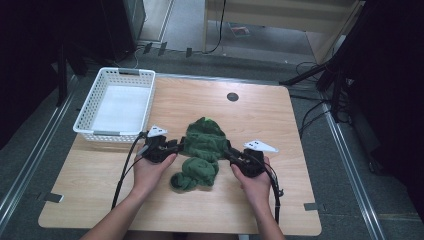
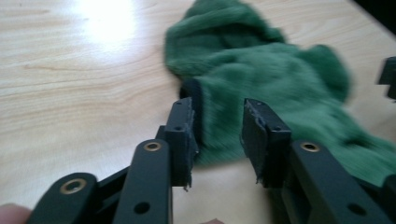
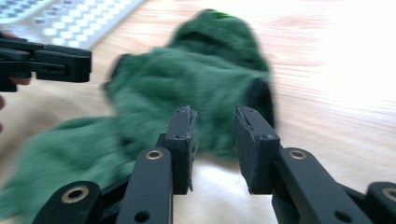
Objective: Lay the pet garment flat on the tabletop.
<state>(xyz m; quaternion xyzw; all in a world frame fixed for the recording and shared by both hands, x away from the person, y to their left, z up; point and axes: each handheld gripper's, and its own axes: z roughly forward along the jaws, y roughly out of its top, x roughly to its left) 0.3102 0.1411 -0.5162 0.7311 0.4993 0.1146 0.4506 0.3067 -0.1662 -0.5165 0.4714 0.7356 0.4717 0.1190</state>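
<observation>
A green cloth (image 1: 201, 152) lies crumpled in the middle of the table (image 1: 260, 115), bunched into a rounded hump at the far end and a looser roll nearer the person, so its true outline is hard to read. The left hand-held gripper (image 1: 179, 146) sits at the cloth's left edge and the right hand-held gripper (image 1: 229, 152) at its right edge, each held in a hand (image 1: 152, 170) coming up from the bottom of the high view, where the forearms are cut off. From above, the jaw tips are small and dark against the fabric, and I cannot tell there whether they touch it. In the left gripper view the left hand-held gripper (image 2: 218, 122) has its jaws apart with a clear gap between them; the cloth (image 2: 280, 79) lies just past the tips, and its near edge looks close against the left pad, though blur makes contact uncertain. In the right gripper view the right hand-held gripper (image 3: 212, 128) likewise stands parted, nothing pinched, with the cloth (image 3: 187, 79) just beyond and smeared by blur. The other gripper's black jaw juts in at that view's left. A white basket (image 1: 117, 105) stands at the table's far left corner, well apart from the cloth.
</observation>
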